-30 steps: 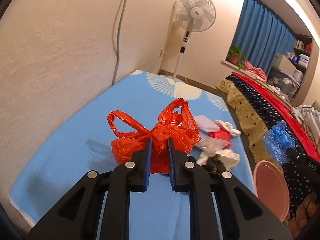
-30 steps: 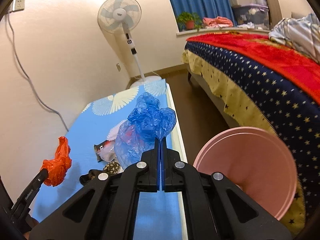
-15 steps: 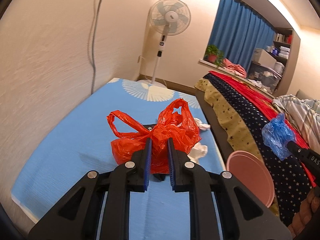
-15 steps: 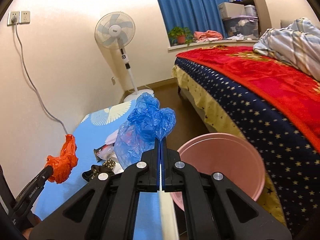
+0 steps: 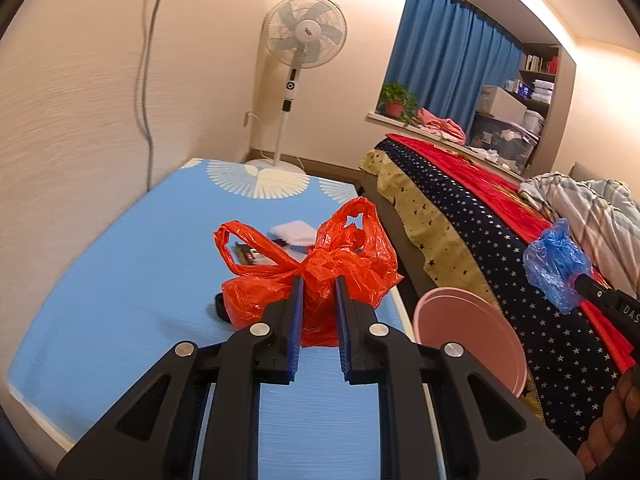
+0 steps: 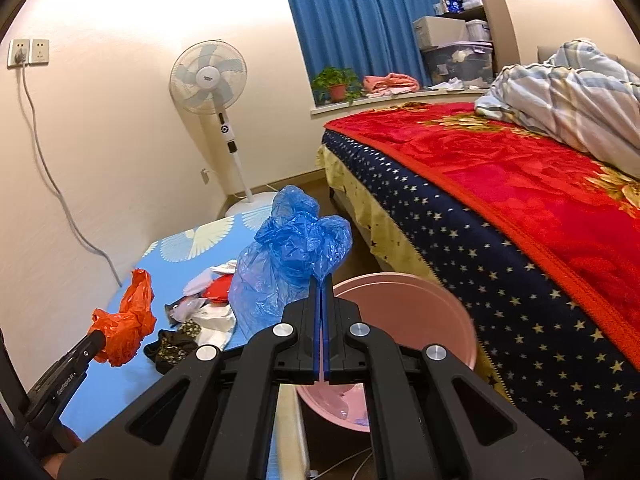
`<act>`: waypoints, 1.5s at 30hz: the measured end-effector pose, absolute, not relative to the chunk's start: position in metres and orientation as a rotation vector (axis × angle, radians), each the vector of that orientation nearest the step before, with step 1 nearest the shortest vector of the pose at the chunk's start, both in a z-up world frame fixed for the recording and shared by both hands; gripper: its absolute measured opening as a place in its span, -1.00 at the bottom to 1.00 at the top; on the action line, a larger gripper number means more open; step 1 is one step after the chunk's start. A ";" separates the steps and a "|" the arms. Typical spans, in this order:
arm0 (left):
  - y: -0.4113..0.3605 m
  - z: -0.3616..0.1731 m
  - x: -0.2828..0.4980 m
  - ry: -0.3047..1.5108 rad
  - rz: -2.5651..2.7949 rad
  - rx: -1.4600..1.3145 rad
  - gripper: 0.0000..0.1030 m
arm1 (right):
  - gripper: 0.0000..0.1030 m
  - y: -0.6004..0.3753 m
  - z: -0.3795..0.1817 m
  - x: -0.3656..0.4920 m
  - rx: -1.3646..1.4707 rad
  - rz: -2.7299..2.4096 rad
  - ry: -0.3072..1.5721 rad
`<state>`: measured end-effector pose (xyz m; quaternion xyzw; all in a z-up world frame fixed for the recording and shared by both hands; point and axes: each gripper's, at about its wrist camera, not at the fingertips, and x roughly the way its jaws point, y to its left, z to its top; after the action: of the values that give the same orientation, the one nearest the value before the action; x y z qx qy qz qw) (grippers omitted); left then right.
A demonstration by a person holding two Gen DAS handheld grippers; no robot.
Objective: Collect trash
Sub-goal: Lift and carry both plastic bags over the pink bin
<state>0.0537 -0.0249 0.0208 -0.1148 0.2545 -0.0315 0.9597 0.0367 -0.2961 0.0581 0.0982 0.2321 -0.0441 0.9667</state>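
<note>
The left claw (image 5: 317,280) is clamped on a crumpled red plastic bag (image 5: 308,276), lifted above the blue table (image 5: 120,300). The right claw (image 6: 322,280) is clenched on a blue plastic bag (image 6: 288,256), near the pink bin (image 6: 404,320) between table and bed (image 6: 520,184). More trash (image 6: 200,312) lies on the table.

You are working in warm, yellowish indoor light, brightest toward one o'clock in the left wrist view, where the ceiling (image 5: 592,12) glares nearly white. The wall (image 5: 72,92) at nine o'clock is streaked with blur. Both views bend strongly at the edges, with black corners. In the right wrist view the pink bin (image 6: 404,312) rim smears softly; shadows under the clutter stay faint and diffuse.
</note>
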 end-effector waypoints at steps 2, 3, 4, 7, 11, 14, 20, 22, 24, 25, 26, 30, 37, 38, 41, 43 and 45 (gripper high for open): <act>-0.030 0.020 0.054 0.516 -0.074 -0.233 -0.71 | -0.99 -0.299 0.058 0.036 0.198 -0.098 0.468; -0.033 0.020 0.054 0.517 -0.083 -0.231 -0.71 | -0.99 -0.301 0.058 0.035 0.197 -0.105 0.466; -0.035 0.019 0.055 0.518 -0.087 -0.229 -0.71 | -0.99 -0.301 0.057 0.035 0.197 -0.109 0.466; -0.042 0.019 0.057 0.519 -0.105 -0.224 -0.71 | -0.99 -0.306 0.056 0.035 0.198 -0.125 0.467; -0.053 0.017 0.060 0.523 -0.131 -0.215 -0.71 | -0.99 -0.315 0.055 0.034 0.200 -0.155 0.467; -0.059 0.017 0.061 0.522 -0.145 -0.209 -0.71 | -0.99 -0.322 0.053 0.034 0.207 -0.181 0.470; -0.071 0.015 0.064 0.524 -0.167 -0.191 -0.71 | -0.99 -0.331 0.048 0.036 0.215 -0.204 0.477; -0.073 0.014 0.065 0.525 -0.170 -0.192 -0.71 | -0.99 -0.333 0.048 0.036 0.217 -0.210 0.477; -0.075 0.013 0.066 0.527 -0.175 -0.192 -0.71 | -0.99 -0.333 0.049 0.037 0.219 -0.218 0.478; -0.077 0.013 0.066 0.527 -0.178 -0.190 -0.71 | -0.99 -0.333 0.048 0.037 0.219 -0.221 0.478; -0.078 0.013 0.067 0.527 -0.179 -0.188 -0.71 | -0.99 -0.333 0.048 0.037 0.218 -0.223 0.479; -0.084 0.012 0.068 0.527 -0.190 -0.181 -0.71 | -0.99 -0.334 0.046 0.039 0.212 -0.236 0.480; -0.099 0.009 0.073 0.527 -0.227 -0.172 -0.71 | -0.99 -0.338 0.044 0.041 0.221 -0.266 0.483; -0.102 0.009 0.073 0.526 -0.234 -0.168 -0.71 | -0.99 -0.339 0.043 0.042 0.220 -0.272 0.484; -0.112 0.007 0.076 0.525 -0.256 -0.156 -0.71 | -0.99 -0.343 0.041 0.044 0.226 -0.295 0.490; -0.120 0.006 0.078 0.522 -0.274 -0.148 -0.71 | -0.99 -0.347 0.039 0.045 0.233 -0.313 0.494; -0.129 0.004 0.080 0.520 -0.297 -0.139 -0.71 | -0.99 -0.351 0.036 0.046 0.242 -0.331 0.496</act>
<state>0.0803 -0.1289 0.0041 -0.0683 0.2557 -0.1460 0.9532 0.0461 -0.3506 0.0364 0.1190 0.2439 -0.1626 0.9486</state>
